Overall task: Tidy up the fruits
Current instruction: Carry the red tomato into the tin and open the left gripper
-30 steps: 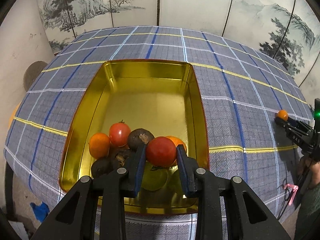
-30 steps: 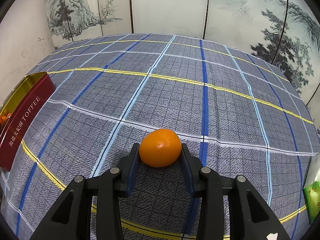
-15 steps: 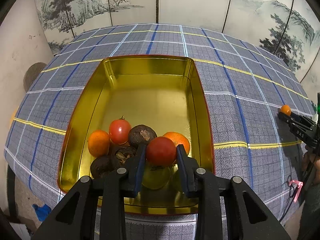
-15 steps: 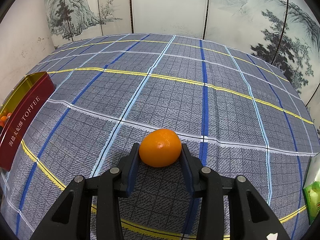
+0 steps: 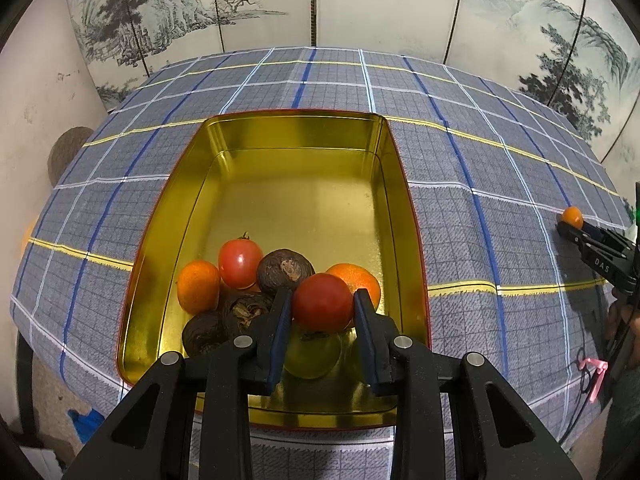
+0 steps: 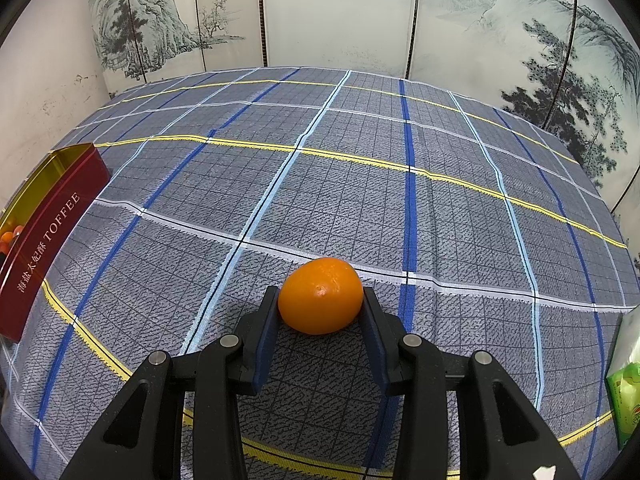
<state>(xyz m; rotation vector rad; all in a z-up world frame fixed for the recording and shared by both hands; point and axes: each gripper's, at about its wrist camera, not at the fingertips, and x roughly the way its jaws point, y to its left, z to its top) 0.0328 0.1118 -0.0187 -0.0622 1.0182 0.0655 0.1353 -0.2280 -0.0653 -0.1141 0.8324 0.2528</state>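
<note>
Now | left tool (image 5: 322, 308) clamps tomato (image 5: 322, 307) above tin (image 5: 404, 184) | right tool (image 6: 321, 300) clamps orange (image 6: 320, 295) on tablecloth (image 6: 360, 200)

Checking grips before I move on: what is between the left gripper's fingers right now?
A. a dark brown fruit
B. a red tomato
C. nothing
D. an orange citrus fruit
B: the left gripper is shut on a red tomato, held over the gold tin.

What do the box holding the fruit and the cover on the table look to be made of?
Box: most likely thin metal, a tin. The gold inside is glossy and mirrors the fruit; the outside is red lacquer printed TOFFEE.
Table cover: woven cloth, matte, with a visible weave and creases in the plaid.
</note>
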